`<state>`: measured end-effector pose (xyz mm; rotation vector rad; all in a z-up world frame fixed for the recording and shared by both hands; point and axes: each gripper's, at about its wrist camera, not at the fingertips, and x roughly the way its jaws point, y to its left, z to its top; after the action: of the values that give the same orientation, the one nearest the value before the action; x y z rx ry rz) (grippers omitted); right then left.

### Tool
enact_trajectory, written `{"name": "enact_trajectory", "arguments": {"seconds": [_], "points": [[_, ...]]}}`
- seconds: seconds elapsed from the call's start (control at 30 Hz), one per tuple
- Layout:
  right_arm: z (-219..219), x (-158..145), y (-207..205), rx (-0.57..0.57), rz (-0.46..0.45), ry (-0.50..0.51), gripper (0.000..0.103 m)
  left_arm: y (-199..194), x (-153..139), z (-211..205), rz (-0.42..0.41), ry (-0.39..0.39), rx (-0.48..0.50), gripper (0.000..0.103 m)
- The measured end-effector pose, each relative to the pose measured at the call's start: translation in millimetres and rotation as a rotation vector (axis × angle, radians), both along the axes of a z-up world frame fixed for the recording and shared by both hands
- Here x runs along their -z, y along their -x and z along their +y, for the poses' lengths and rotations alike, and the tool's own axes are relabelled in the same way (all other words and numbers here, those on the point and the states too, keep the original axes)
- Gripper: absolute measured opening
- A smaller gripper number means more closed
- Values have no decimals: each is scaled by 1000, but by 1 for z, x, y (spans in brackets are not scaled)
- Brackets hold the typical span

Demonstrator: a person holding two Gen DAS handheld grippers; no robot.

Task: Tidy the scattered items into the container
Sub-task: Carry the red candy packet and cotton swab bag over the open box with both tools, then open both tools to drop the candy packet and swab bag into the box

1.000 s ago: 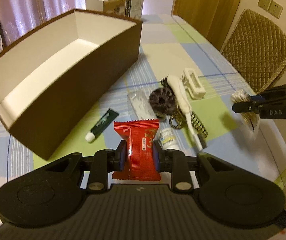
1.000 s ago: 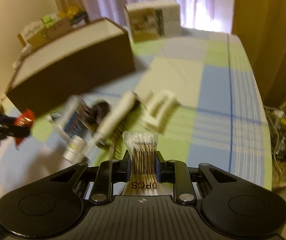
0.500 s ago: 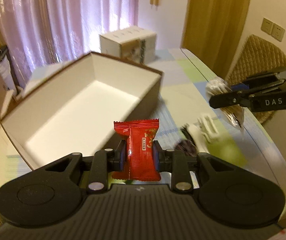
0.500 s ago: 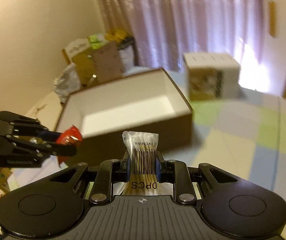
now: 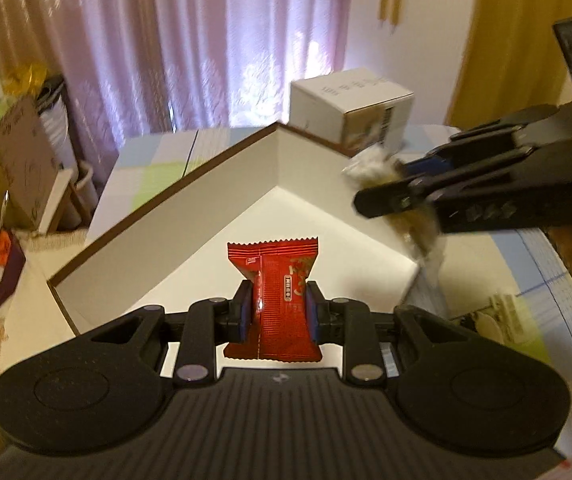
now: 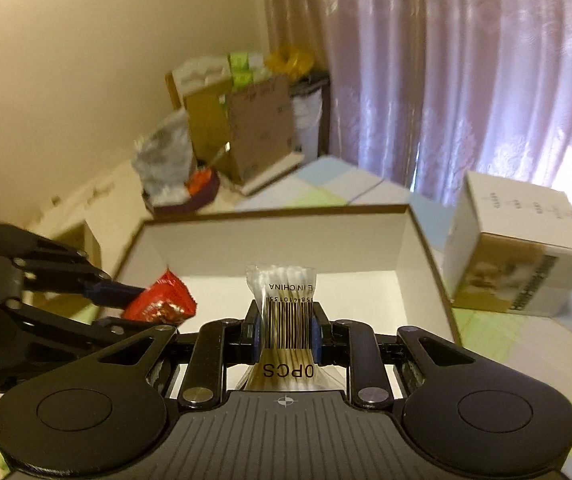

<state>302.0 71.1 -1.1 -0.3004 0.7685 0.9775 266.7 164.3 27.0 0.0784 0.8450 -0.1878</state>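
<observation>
A brown box with a white inside (image 5: 190,236) (image 6: 425,276) lies open on the checked tablecloth. My left gripper (image 5: 278,314) is shut on a red snack packet (image 5: 276,280) and holds it above the box's near end. In the right wrist view that red packet (image 6: 160,302) shows at the left, over the box's corner. My right gripper (image 6: 286,338) is shut on a clear pack of cotton swabs (image 6: 284,300) with a barcode, hanging over the box's white floor. The left wrist view shows the right gripper (image 5: 389,196) and the swab pack (image 5: 369,166) above the box's right wall.
A white and tan carton (image 5: 351,110) (image 6: 517,256) stands on the table behind the box. A white hair clip (image 5: 503,308) and other loose items lie at the right on the cloth. Cardboard boxes and bags (image 6: 238,128) crowd the floor to the left, before purple curtains.
Both grippers have risen from the scattered items and swung over the open box, each still holding its item. The loose items have dropped out of the middle of both views.
</observation>
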Motion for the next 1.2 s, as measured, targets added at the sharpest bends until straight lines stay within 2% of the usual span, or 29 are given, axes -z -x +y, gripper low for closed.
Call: {"name": "enact_trajectory", "arguments": {"seconds": [0.2,0.47,0.77,0.83,0.9,1.07,1.2], "points": [[33,52,-28,-6,87,127,20,-31,37,11,152,50,-82,22],[56,87,-43,-24,177,300,20,-46,82,12,322,105,-128,22],[65,104,-59,-27,234,387,20,-59,104,15,401,110,-149,23],[68,106,-63,-36,250,396,27,-61,109,19,415,113,-151,24],[69,104,-63,-42,232,402,55,-60,110,21,422,119,-146,28],[60,102,-61,-37,219,400,62,-55,109,23,419,94,-136,46],[58,101,-59,-42,206,413,73,-49,108,22,420,79,-130,50]]}}
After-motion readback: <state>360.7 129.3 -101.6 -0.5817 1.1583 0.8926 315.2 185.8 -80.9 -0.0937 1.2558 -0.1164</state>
